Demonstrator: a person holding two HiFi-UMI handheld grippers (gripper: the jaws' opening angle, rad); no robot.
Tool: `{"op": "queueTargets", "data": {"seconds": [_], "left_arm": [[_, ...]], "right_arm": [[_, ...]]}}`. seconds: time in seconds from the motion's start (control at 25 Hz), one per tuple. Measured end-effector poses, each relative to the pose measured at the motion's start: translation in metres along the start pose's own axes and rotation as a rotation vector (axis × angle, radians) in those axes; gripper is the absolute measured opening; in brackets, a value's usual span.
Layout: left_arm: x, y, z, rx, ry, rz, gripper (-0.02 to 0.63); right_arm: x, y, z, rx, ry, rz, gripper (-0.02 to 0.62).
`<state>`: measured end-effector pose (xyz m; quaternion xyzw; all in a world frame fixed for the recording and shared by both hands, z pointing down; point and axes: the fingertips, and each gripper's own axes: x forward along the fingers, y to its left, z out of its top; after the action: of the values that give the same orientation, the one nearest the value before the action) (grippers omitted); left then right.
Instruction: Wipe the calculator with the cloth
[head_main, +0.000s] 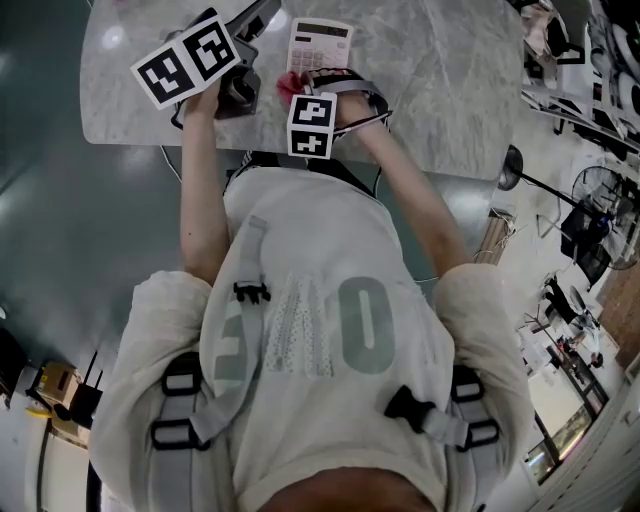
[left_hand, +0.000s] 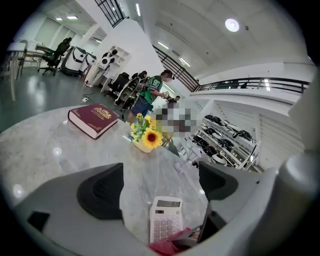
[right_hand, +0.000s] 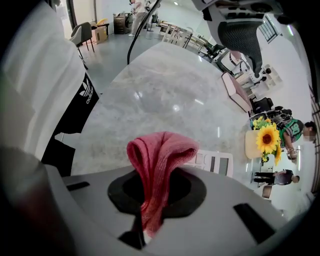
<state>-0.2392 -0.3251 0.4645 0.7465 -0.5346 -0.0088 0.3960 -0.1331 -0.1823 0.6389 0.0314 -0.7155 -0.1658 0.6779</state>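
Note:
A white calculator (head_main: 320, 44) lies flat on the marble table (head_main: 450, 70), and it also shows low in the left gripper view (left_hand: 166, 225). My right gripper (head_main: 305, 88) is shut on a red cloth (head_main: 291, 82) at the calculator's near edge. In the right gripper view the cloth (right_hand: 159, 157) bulges out from between the jaws (right_hand: 157, 197), with the calculator (right_hand: 216, 163) partly hidden behind it. My left gripper (head_main: 250, 30) is held just left of the calculator. Its jaws (left_hand: 160, 187) stand open with nothing between them.
A dark red book (left_hand: 93, 119) and a small pot of sunflowers (left_hand: 145, 136) sit farther back on the table. The sunflowers (right_hand: 266, 138) also show at the right of the right gripper view. People, chairs and shelves fill the room beyond.

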Motion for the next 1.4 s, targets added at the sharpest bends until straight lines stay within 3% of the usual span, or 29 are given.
{"op": "queueTargets", "data": {"seconds": [0.44,0.6,0.76,0.96,1.16,1.28,1.4], "left_arm": [[-0.011,-0.012,0.014,0.025,-0.050,0.001,0.469],[-0.013,-0.028,0.033,0.067,-0.094,-0.011,0.470],[-0.024,-0.062,0.067,0.132,-0.179,-0.050,0.469],[-0.037,-0.116,0.107,0.279,-0.326,-0.094,0.468],[-0.073,-0.168,0.125,0.430,-0.477,-0.127,0.461],[-0.090,-0.198,0.140,0.569,-0.566,-0.140,0.373],[-0.101,-0.223,0.138,0.628,-0.594,-0.199,0.320]], "right_arm": [[-0.004,0.000,0.002,0.011,-0.026,0.012,0.054],[-0.021,-0.029,0.001,0.042,-0.069,-0.057,0.055],[-0.066,-0.091,-0.004,0.135,-0.142,-0.206,0.055],[-0.162,-0.177,-0.025,0.266,-0.291,-0.505,0.055],[-0.258,-0.205,-0.046,0.421,-0.484,-0.718,0.055],[-0.302,-0.218,-0.058,0.526,-0.611,-0.833,0.055],[-0.335,-0.217,-0.073,0.642,-0.733,-0.928,0.055]]}}
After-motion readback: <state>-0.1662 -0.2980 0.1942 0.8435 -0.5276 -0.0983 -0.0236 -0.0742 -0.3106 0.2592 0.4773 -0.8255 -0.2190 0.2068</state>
